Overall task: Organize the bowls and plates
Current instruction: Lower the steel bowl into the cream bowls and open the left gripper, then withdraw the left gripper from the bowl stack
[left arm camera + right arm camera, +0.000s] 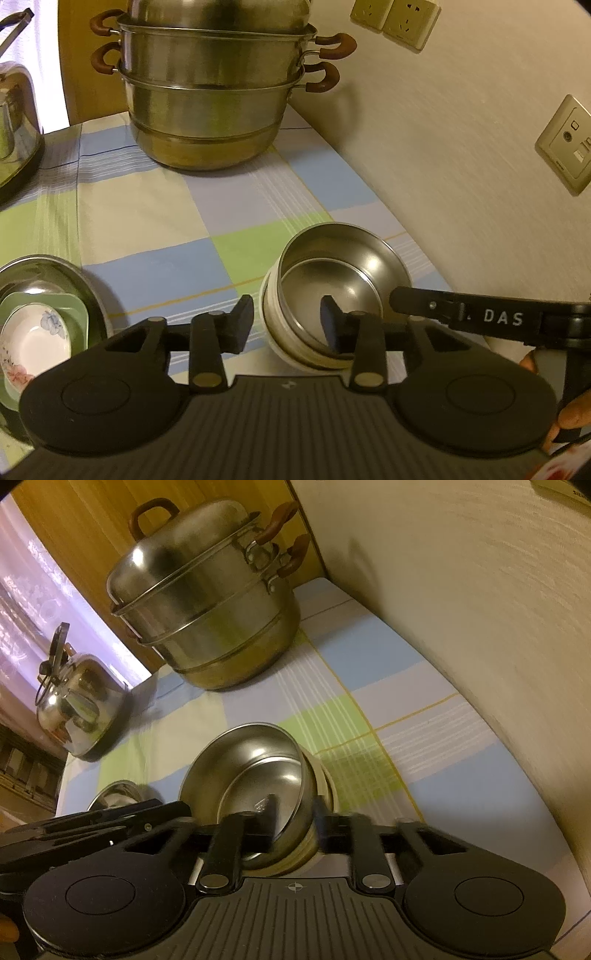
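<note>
1. A checked cloth (155,206) covers the table by the wall (443,147).
2. The metal bowl (332,266) sits near the table's wall edge.
3. The left gripper (288,321) and the right gripper (295,823) are both open around its rim.
4. Only the left view shows the flowered dish (33,339); only the right view shows the kettle (77,709).

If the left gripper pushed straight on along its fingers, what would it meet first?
Probably the near rim of the steel bowl: the left gripper already straddles it, one finger inside and one outside. Beyond lies checked cloth; depth is unclear.
</note>
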The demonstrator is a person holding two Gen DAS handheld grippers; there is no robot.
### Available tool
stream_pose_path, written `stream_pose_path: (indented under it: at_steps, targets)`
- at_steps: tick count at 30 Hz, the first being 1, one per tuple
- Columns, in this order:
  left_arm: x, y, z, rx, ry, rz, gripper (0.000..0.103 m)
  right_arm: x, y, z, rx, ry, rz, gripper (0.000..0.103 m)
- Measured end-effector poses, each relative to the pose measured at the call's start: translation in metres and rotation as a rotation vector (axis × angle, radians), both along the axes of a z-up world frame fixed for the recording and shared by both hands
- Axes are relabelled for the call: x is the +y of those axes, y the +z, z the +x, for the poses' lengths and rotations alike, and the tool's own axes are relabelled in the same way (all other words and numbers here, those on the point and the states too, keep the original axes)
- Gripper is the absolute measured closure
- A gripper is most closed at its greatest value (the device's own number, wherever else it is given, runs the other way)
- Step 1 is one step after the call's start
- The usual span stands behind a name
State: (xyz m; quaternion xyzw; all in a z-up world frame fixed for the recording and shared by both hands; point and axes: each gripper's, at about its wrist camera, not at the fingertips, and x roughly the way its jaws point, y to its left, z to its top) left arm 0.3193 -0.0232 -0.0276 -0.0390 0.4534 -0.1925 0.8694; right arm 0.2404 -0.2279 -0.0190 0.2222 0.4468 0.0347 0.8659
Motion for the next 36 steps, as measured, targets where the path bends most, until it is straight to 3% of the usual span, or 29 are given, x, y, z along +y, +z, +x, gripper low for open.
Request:
stream_pose_path:
  at_steps: [2, 8, 17, 36]
  targets:
    - [0.003, 0.002, -0.004, 0.003, 0.005, -0.002, 0.063, 0.001, 0.002, -0.005, -0.015, -0.004, -0.010, 0.045]
    - [0.014, 0.009, -0.024, 0.001, 0.024, 0.000, 0.049, 0.004, 0.005, -0.018, -0.012, 0.004, -0.011, 0.039]
    - [0.035, 0.018, -0.061, 0.006, 0.069, 0.007, 0.038, 0.010, 0.007, -0.049, 0.003, 0.034, -0.008, 0.036]
    - [0.083, 0.018, -0.146, 0.052, 0.206, 0.021, 0.038, 0.045, 0.012, -0.116, 0.020, 0.153, -0.017, 0.030]
